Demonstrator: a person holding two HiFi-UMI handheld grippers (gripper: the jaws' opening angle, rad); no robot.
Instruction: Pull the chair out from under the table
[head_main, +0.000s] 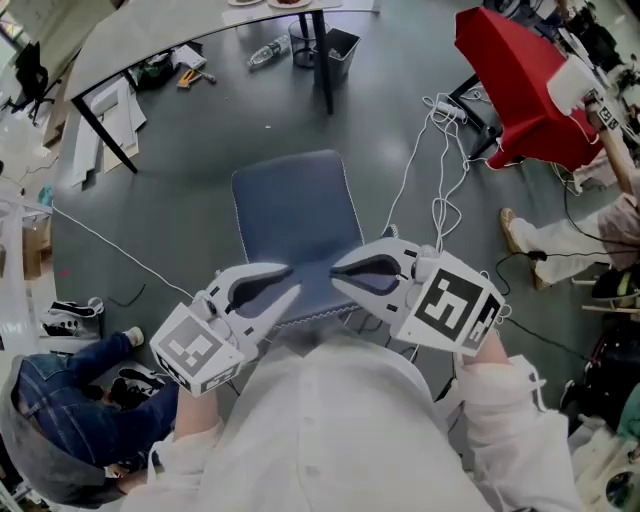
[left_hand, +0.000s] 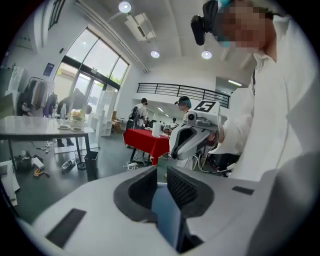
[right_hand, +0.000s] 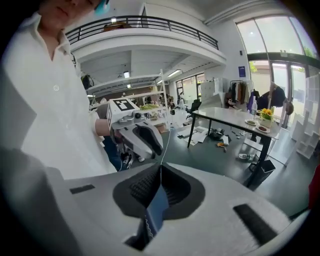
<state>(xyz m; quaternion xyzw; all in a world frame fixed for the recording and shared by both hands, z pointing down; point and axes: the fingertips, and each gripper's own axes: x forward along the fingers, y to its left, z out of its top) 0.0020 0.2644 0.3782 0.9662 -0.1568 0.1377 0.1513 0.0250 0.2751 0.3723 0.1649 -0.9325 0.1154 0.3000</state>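
Observation:
The blue chair (head_main: 295, 225) stands on the grey floor, apart from the pale table (head_main: 150, 30) at the back. Its seat faces the table and its back edge is nearest me. My left gripper (head_main: 292, 279) and right gripper (head_main: 338, 278) meet tip to tip over that top edge. In the left gripper view the blue chair back (left_hand: 167, 215) fills the gap between the ribbed pads (left_hand: 182, 187) of the left gripper (left_hand: 161, 175). The right gripper (right_hand: 161, 170) pinches the thin blue edge of the chair back (right_hand: 157, 207).
A red-covered table (head_main: 520, 90) stands at the right, with white cables (head_main: 440, 150) trailing on the floor beside the chair. A black bin (head_main: 338, 50) and a bottle (head_main: 268, 52) lie under the pale table. A person in jeans (head_main: 70, 380) sits at the lower left; another person's legs (head_main: 560, 240) are at the right.

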